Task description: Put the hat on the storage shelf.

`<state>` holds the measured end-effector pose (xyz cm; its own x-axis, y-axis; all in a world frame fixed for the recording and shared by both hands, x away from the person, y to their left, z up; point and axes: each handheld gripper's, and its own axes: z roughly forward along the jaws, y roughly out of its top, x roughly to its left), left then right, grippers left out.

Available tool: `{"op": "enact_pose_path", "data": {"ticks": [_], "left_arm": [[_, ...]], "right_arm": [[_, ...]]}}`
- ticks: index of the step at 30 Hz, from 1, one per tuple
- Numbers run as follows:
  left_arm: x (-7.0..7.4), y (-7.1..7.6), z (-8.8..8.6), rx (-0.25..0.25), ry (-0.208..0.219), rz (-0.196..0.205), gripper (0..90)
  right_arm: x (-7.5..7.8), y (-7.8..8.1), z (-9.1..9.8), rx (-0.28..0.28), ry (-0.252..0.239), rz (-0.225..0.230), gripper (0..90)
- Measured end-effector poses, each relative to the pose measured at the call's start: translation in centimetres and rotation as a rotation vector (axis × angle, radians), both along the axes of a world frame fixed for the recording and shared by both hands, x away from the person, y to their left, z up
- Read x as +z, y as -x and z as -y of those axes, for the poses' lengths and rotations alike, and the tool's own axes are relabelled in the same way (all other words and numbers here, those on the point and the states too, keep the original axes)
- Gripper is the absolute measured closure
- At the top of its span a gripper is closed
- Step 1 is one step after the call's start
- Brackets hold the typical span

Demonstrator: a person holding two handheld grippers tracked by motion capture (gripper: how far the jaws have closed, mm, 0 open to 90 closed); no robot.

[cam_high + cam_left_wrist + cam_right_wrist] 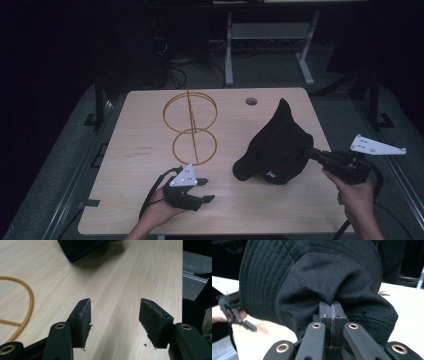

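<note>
the right gripper (331, 308) is clenched on a pinch of the black hat (276, 145), so it hangs just ahead of the jaws, seemingly lifted off the table (130, 200). the left gripper (204, 190) waits released, the hat just beyond it, probably ready to help.

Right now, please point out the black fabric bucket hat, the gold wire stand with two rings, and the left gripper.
black fabric bucket hat (275, 145), high view, on its crown.
gold wire stand with two rings (190, 104), high view, on the central rod.
left gripper (206, 190), high view, between its open jaws.
</note>
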<state>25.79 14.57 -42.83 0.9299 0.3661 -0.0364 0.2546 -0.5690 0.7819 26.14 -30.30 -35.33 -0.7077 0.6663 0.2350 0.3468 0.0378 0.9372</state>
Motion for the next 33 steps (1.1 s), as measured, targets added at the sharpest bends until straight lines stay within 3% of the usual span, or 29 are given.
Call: {"op": "enact_pose_path", "data": {"ticks": [9,17,27,33], "left_arm": [[-0.7,0.1,-0.6,0.008,0.013,-0.008,42.5],[-1.0,0.2,-1.0,0.015,0.014,-0.012,42.2],[-1.3,0.4,-1.1,0.018,0.018,-0.02,41.7],[-1.3,0.3,-1.2,0.009,0.01,-0.001,41.6]], "right_arm": [[1.9,-1.3,-1.3,0.019,-0.017,-0.005,89.9],[3.7,-2.2,-2.5,0.036,-0.025,0.027,89.9],[6.2,-3.4,-4.0,0.071,-0.037,0.032,89.9],[7.9,-4.4,-4.8,0.085,-0.062,0.036,89.8]]}}
